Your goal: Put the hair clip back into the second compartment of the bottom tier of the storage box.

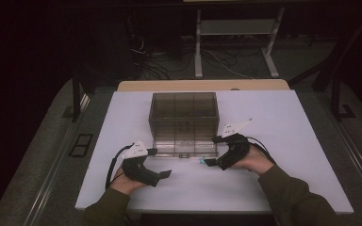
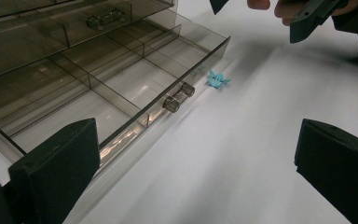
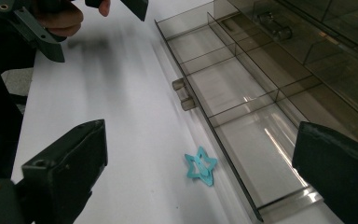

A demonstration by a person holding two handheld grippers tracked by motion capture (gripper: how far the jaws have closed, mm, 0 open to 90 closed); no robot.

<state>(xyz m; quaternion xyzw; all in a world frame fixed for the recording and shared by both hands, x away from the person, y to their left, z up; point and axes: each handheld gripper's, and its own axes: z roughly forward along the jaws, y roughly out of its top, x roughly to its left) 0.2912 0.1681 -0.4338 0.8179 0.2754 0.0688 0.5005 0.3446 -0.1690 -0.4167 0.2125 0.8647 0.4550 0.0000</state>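
- Your right gripper (image 1: 210,162) sits on the counter (image 1: 283,141) near its front edge, right of the middle, with its jaws spread wide and nothing between them.
- In the right gripper view, the blue star clip (image 3: 201,165) lies flat on the counter between those open jaws, untouched, just beside the front wall of the pulled-out drawer (image 3: 242,116).
- In the high view the star clip (image 1: 202,161) shows as a small blue speck right at the tip of your right gripper, just in front of the drawer's right front corner.
- Your left gripper (image 1: 166,174) rests toward the front left of the counter, well apart from the clip; its jaws are also open and hold nothing.
- From the left gripper view, the clip (image 2: 217,80) lies beyond the drawer's two round knobs (image 2: 179,96), close to the drawer's far corner.
- The smoky clear drawer cabinet (image 1: 184,113) stands at the middle of the counter, toward the back edge, with its bottom drawer (image 1: 185,145) drawn out toward you; the drawer's divided compartments look empty.
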